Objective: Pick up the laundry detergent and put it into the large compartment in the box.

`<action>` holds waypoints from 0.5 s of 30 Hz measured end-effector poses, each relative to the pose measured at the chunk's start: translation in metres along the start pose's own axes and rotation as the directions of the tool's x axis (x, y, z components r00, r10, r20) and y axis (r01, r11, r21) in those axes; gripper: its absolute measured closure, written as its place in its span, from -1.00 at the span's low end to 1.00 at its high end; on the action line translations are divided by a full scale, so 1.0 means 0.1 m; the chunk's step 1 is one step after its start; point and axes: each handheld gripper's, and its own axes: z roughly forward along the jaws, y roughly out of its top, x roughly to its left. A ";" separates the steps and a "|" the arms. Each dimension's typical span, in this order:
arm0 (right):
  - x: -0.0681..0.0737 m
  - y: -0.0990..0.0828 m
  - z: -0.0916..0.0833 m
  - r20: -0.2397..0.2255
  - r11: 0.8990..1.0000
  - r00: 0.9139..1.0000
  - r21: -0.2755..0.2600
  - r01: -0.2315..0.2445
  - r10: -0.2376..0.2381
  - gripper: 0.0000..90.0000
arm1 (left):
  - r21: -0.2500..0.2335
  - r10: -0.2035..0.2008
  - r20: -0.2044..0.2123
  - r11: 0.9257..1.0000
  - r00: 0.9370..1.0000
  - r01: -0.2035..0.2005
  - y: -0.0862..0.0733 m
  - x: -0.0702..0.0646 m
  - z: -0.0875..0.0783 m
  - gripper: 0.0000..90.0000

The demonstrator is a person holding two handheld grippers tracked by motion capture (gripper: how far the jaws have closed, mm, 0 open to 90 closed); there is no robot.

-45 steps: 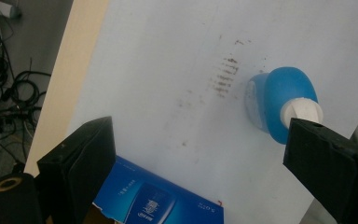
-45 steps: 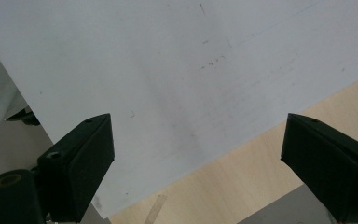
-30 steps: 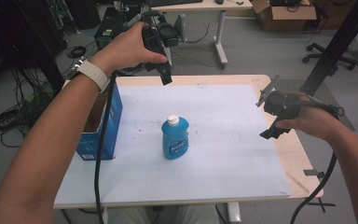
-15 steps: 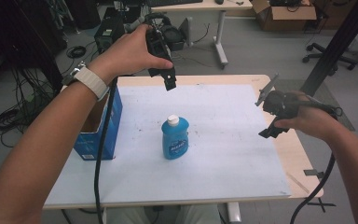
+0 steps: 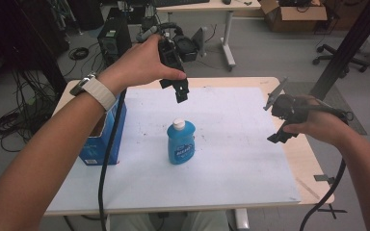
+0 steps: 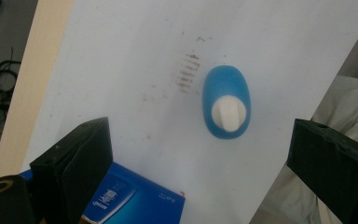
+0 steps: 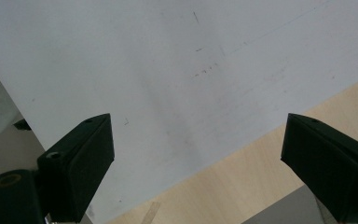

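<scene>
Left gripper jaws wide apart above blue bottle, blue box beside

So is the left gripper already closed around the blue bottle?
No, the left gripper hangs open above the blue bottle, which stands untouched on the white table.

A blue bottle with a white cap stands upright mid-table on the white sheet.

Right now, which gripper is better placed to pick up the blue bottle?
Left. The left gripper hangs above and just behind the blue bottle, jaws wide open, with the bottle between them in its own view. The right gripper is out over the table's right edge, aimed at bare table.
</scene>
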 end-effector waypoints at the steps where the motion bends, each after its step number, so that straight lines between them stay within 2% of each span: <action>1: 0.00 0.00 0.00 0.000 1.000 1.000 0.000 0.000 0.000 -0.79 | 0.000 0.000 0.000 1.000 1.000 0.000 0.00 0.00 0.00 -0.85; 10: 0.00 0.00 0.01 -0.001 1.000 1.000 0.000 0.000 0.000 -0.79 | -0.003 -0.006 0.012 1.000 1.000 0.006 -0.05 -0.04 0.09 -0.85; 14: 0.00 0.01 0.03 -0.003 1.000 1.000 0.000 0.006 -0.006 -0.79 | -0.008 -0.010 0.037 1.000 0.999 0.010 -0.07 -0.06 0.13 -0.85; 15: 0.00 0.01 0.03 -0.004 1.000 1.000 0.001 0.008 -0.008 -0.79 | 0.003 -0.007 0.038 1.000 0.999 0.006 -0.08 -0.08 0.17 -0.85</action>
